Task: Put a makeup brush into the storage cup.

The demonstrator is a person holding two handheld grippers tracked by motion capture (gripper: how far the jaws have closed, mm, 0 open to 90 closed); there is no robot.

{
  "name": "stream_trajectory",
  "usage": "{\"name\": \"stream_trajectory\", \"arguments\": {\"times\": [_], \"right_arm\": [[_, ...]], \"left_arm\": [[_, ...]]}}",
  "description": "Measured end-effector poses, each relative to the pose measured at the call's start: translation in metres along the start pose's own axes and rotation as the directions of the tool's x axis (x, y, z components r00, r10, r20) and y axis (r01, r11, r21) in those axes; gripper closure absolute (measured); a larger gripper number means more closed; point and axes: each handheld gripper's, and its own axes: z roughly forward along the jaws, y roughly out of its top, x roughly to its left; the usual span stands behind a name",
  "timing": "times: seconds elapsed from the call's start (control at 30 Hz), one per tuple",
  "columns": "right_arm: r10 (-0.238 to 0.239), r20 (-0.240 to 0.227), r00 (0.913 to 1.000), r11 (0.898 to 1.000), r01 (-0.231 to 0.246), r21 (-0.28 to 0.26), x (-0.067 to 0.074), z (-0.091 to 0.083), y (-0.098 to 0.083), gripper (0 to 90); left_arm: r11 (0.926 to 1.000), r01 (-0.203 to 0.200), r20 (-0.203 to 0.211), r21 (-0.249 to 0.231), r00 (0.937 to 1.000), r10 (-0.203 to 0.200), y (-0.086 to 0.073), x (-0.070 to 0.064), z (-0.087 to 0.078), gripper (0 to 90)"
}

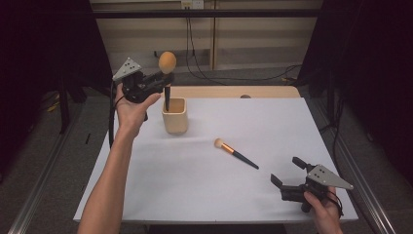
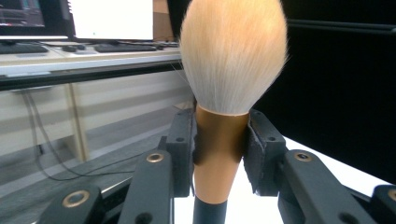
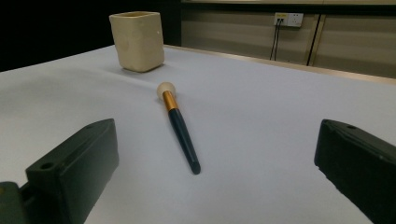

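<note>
Powder brush (image 1: 167,66) stands upright in the left gripper (image 1: 163,80), clamped at its copper ferrule, handle tip just over the beige cup (image 1: 175,116) (far left). Next, I judge: lower it in, release. Right gripper (image 1: 287,171) waits, jaws apart, near the small brush (image 1: 235,153).

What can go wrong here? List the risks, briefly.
The left gripper clamps the big fluffy orange-ferruled brush upright over the square beige cup. Its dark handle tip sits near the rim, so it could catch and tip the cup. The small dark-handled brush lies flat, hard for the open right gripper to pinch.
</note>
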Motion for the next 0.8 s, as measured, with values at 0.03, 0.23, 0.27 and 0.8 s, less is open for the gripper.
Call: {"name": "stream_trajectory", "arguments": {"times": [0.03,0.23,0.27,0.8], "right_arm": [[0.006,0.001,1.0,1.0,-0.006,-0.002,0.0,0.0,0.0,0.0],[0.001,0.009,1.0,1.0,-0.001,-0.005,-0.001,-0.002,0.0,0.0],[0.0,0.007,1.0,1.0,0.0,-0.003,-0.001,-0.002,0.0,0.0],[-0.006,0.001,1.0,1.0,0.006,-0.001,0.001,-0.002,0.0,0.0]], "left_arm": [[1.0,-0.004,-0.003,-0.006,1.0,0.004,-0.002,0.002,0.003,66.4],[1.0,-0.007,-0.011,0.0,0.9999,0.007,-0.012,0.008,0.014,66.4],[0.9999,-0.013,-0.008,0.0,0.9999,0.013,-0.013,0.009,0.015,66.4],[0.9993,-0.01,-0.014,0.036,0.9998,0.01,-0.026,0.009,0.022,66.3]]}}
